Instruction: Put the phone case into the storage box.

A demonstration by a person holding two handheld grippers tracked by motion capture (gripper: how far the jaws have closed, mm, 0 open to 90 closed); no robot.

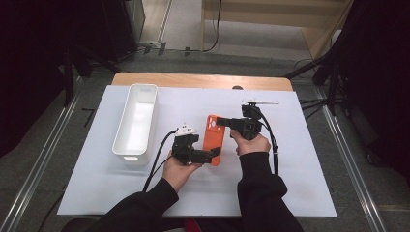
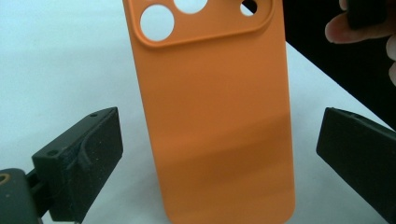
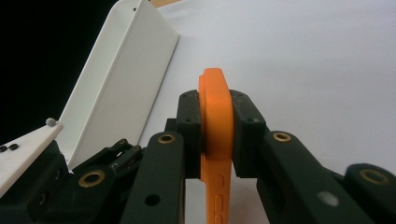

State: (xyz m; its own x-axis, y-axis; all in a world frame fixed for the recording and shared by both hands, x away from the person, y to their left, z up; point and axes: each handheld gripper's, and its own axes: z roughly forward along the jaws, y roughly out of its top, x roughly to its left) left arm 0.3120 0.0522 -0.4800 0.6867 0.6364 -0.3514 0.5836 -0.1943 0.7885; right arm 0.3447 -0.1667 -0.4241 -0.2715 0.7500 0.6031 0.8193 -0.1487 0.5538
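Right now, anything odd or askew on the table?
Nothing damaged or spilled. The orange phone case is clamped edge-on by the right gripper, while the left gripper straddles its lower end, fingers apart.

Wooden table (image 1: pixel 145 79) under white sheet (image 1: pixel 290 183); grey floor (image 1: pixel 338 159), metal rails (image 1: pixel 34 179), dark surroundings.

An orange silicone phone case (image 1: pixel 214 139) sits mid-sheet on the white table cover (image 1: pixel 300 183) — the white rectangular plastic bin (image 1: pixel 136 123) to its left, the left gripper (image 1: pixel 212 153) at its near end, the right gripper (image 1: pixel 220 120) at its far end — jaws on either edge.
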